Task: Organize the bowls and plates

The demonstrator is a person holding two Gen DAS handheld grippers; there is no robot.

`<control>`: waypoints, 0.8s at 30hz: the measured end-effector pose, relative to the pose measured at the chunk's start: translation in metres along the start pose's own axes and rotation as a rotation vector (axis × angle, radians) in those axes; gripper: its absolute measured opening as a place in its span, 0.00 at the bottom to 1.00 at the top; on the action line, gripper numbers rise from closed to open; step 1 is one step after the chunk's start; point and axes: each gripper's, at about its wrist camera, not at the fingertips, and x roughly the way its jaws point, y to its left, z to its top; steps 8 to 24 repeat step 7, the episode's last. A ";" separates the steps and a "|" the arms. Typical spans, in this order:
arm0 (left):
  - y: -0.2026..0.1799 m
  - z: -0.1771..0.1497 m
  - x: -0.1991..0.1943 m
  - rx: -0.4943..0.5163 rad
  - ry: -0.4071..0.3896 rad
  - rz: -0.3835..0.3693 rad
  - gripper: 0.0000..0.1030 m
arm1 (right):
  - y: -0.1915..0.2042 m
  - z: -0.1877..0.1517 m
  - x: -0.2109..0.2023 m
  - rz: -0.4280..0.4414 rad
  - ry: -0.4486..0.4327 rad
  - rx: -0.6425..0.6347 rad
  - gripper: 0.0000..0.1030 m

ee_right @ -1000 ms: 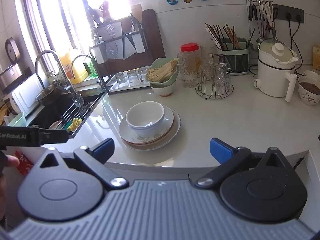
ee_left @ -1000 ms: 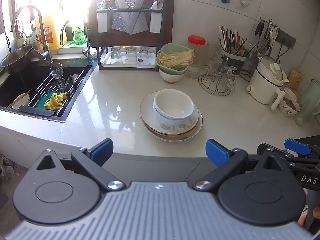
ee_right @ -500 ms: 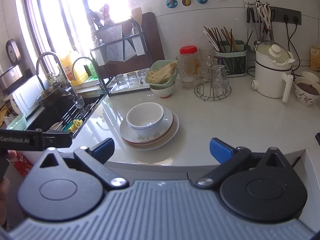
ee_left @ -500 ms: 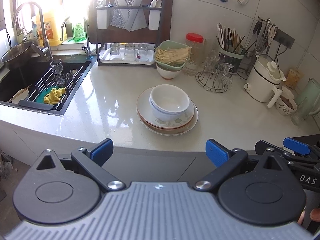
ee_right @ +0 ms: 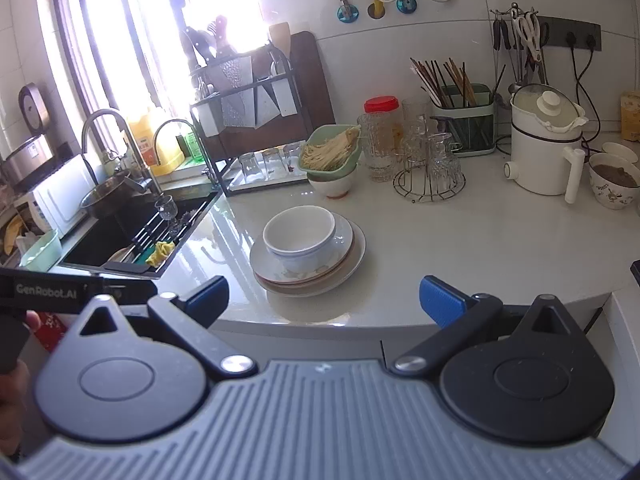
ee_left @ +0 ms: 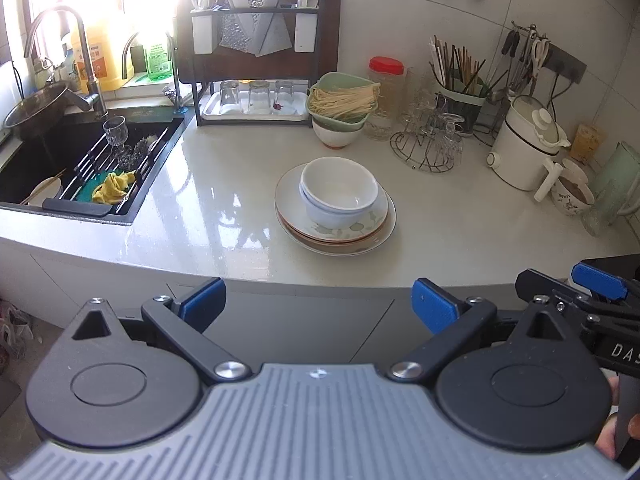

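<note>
Both jaws stand wide apart and hold nothing: left gripper [ee_left: 316,304] and right gripper [ee_right: 323,300] hover before the counter [ee_left: 224,216]. Nested bowls [ee_left: 339,192] sit on stacked plates [ee_left: 360,236] mid-counter; glazed, heavy, breakable, so I would pinch the rim

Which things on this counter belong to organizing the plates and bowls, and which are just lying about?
For the job:
nested white bowls
stacked plates beneath them

Just lying about:
green basket of noodles
red-lidded jar
chopstick holder
wire glass rack
white kettle
yellow cloth at the sink
</note>
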 end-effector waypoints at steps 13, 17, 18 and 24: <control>0.006 0.000 -0.008 -0.008 -0.019 -0.007 0.98 | 0.002 -0.006 -0.006 0.003 -0.009 0.003 1.00; 0.006 0.000 -0.008 -0.008 -0.019 -0.007 0.98 | 0.002 -0.006 -0.006 0.003 -0.009 0.003 1.00; 0.006 0.000 -0.008 -0.008 -0.019 -0.007 0.98 | 0.002 -0.006 -0.006 0.003 -0.009 0.003 1.00; 0.006 0.000 -0.008 -0.008 -0.019 -0.007 0.98 | 0.002 -0.006 -0.006 0.003 -0.009 0.003 1.00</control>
